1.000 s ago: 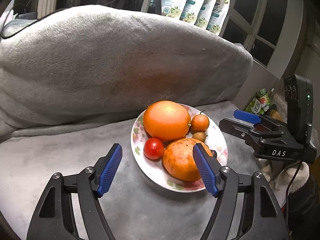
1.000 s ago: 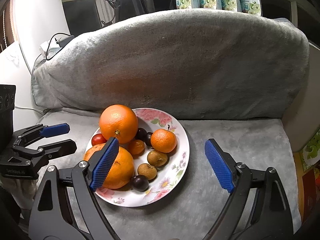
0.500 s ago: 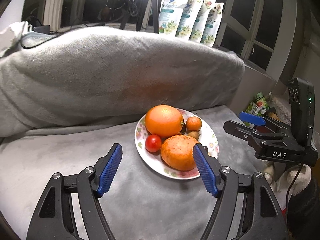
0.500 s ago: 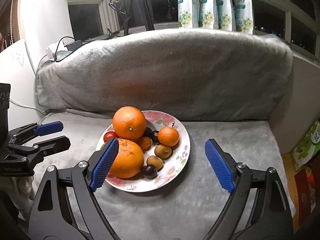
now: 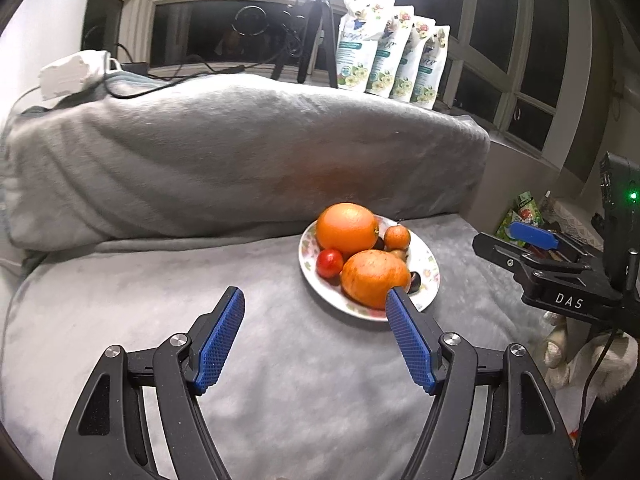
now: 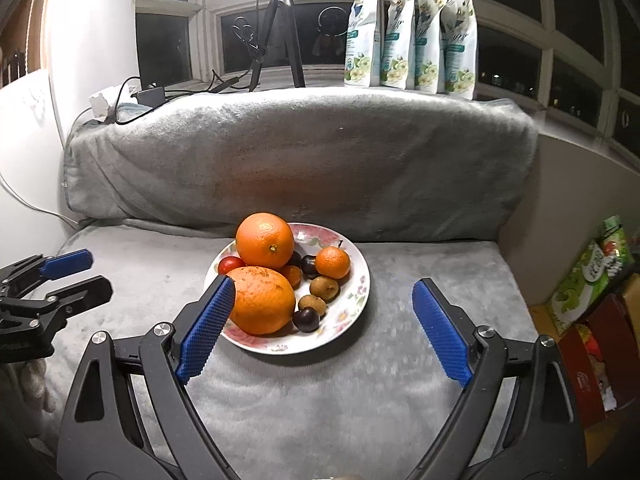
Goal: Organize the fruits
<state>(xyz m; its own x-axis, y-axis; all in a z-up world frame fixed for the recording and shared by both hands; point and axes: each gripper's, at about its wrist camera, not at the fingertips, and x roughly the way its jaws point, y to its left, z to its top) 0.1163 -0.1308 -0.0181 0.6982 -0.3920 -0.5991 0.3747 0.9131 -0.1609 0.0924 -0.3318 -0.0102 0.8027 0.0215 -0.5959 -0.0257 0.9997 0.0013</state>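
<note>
A flowered plate [image 6: 357,280] on the grey blanket holds two big oranges [image 6: 265,245] [image 6: 262,300], a mandarin [image 6: 332,262], a red tomato [image 6: 228,265], small brown fruits [image 6: 324,288] and dark plums [image 6: 306,319]. My right gripper [image 6: 323,282] hovers in front of the plate, its jaws opening, with nothing between them. In the left wrist view the plate [image 5: 430,264] lies ahead to the right. My left gripper [image 5: 313,294] is open and empty over the blanket. Each gripper shows at the edge of the other's view: the left gripper [image 6: 90,274] and the right gripper [image 5: 534,236].
A blanket-covered backrest [image 6: 300,160] rises behind the plate. On the windowsill stand several pouches [image 6: 412,36], a tripod [image 6: 280,28] and cables. Green and red boxes [image 6: 592,280] sit off the seat's right edge. A white wall closes the left.
Both grippers have drawn back and up from the plate, which now looks smaller and farther. More of the backrest and window shows. No fruit has moved.
</note>
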